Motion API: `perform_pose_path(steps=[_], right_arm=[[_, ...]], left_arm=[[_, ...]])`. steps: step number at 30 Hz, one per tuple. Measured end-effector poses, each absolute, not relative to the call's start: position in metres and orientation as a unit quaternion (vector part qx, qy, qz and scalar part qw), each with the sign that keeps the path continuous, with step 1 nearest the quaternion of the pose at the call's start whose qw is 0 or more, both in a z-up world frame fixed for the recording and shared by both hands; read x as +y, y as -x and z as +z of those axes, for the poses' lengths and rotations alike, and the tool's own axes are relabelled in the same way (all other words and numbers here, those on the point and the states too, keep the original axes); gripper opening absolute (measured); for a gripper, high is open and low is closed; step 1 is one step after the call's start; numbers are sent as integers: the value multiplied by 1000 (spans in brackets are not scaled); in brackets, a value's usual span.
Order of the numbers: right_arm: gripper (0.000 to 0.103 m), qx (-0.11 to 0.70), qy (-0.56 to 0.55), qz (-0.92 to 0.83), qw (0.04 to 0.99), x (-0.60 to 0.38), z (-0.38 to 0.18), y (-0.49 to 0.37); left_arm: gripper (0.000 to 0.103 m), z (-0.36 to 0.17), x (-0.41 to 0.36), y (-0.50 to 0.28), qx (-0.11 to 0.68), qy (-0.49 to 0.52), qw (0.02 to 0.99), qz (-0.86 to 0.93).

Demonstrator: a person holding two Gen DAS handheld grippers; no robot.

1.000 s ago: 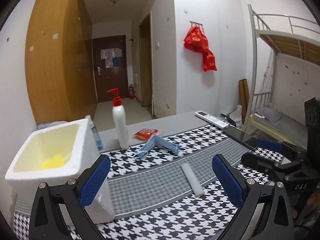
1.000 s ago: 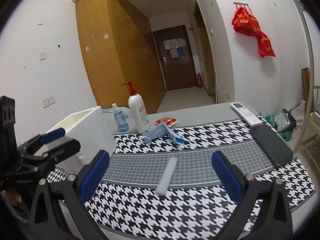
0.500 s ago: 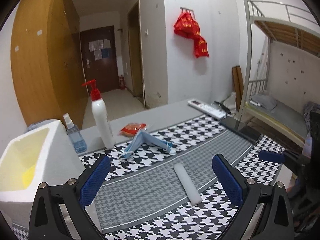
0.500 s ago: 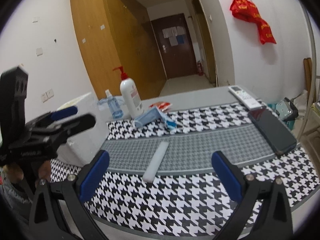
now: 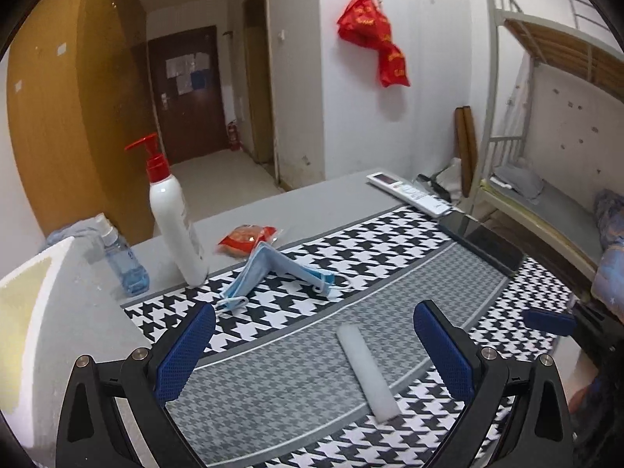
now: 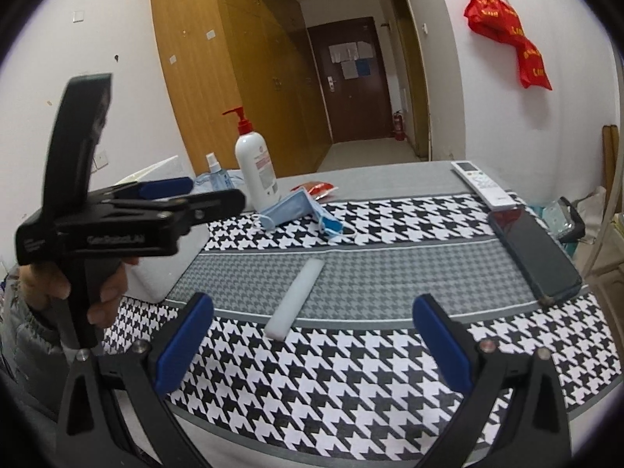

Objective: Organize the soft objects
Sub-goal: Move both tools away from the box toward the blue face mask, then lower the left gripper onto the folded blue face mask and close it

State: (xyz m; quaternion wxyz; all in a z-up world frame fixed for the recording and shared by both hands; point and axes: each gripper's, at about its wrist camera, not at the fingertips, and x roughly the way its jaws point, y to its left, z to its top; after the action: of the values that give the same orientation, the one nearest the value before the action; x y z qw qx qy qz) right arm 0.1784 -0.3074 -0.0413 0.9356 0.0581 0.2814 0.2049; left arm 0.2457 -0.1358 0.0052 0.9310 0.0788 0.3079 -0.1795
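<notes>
A white foam strip [image 5: 366, 370] [image 6: 298, 298] lies on the grey band of the houndstooth cloth. A blue face mask [image 5: 273, 269] [image 6: 296, 212] is crumpled behind it, with a red packet [image 5: 247, 236] [image 6: 318, 189] further back. My left gripper [image 5: 316, 351] is open above the cloth, and the strip sits just ahead between its blue pads. From the right wrist, the left gripper [image 6: 210, 193] appears at the left, held by a hand. My right gripper [image 6: 312, 345] is open too, a little short of the strip's near end. A white foam box [image 5: 39, 312] [image 6: 171, 265] stands at the left.
A red-topped pump bottle [image 5: 175, 226] [image 6: 257, 171] and a small spray bottle [image 5: 124, 257] [image 6: 216, 175] stand behind the mask. A remote [image 5: 405, 191] [image 6: 483, 187] and a dark phone [image 5: 483, 245] [image 6: 534, 257] lie on the right side. A bunk bed frame [image 5: 546, 195] stands past the table.
My left gripper has swung right, away from the foam box and toward the foam strip. The right gripper has come closer to the strip. Both stayed open.
</notes>
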Motion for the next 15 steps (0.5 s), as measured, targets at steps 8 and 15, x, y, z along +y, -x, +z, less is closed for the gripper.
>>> perform_pose_path(steps=[8,15], right_arm=[[103,284,-47,223,931,-301,-47,-190],[103,297,-41,228,927,-293,-49,-197]], left_arm=[[96,-12,-134,-270,332,-95,923,-167],[96,-25,-130,-288,342,-95,922,-154]])
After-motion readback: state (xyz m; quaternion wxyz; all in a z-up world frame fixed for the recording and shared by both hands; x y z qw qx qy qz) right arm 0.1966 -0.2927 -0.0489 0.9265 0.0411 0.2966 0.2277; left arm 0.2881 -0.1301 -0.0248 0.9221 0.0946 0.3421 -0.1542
